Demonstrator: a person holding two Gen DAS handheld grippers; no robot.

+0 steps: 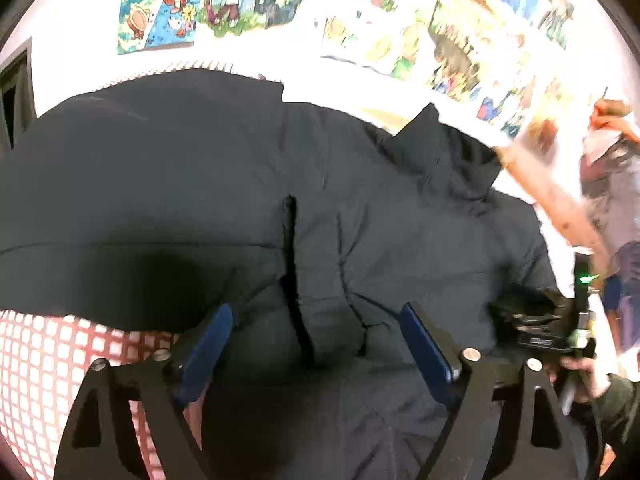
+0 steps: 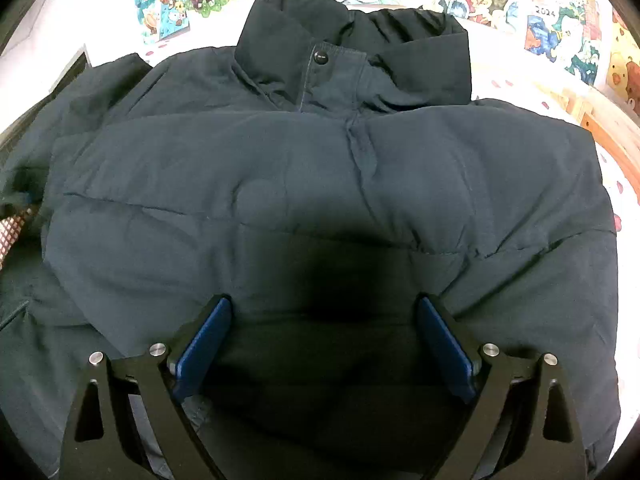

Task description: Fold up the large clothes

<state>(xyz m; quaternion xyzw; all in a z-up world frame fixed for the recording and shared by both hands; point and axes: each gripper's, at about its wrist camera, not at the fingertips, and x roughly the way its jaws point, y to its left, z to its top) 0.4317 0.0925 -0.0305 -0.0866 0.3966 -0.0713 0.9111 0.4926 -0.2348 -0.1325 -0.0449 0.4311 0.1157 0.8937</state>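
Note:
A dark navy puffer jacket [image 2: 280, 160] lies spread out with its front up. Its stand-up collar [image 2: 312, 28] with a snap button [image 2: 320, 58] is at the far end. My right gripper [image 2: 324, 304] hovers open over the jacket's lower front, blue pads wide apart, with only fabric lying beneath them. In the left wrist view the jacket [image 1: 200, 180] fills the middle and its collar [image 1: 436, 148] is at the upper right. My left gripper [image 1: 316, 312] is open above a dark vertical fold of the jacket and grips nothing.
A red-and-white checked cloth [image 1: 40, 360] shows under the jacket at the lower left. Colourful posters [image 1: 160, 4] cover the wall behind. A hand [image 1: 588, 376] holds the other gripper's black body at the right edge. Wooden slats [image 2: 600, 120] stand at the right.

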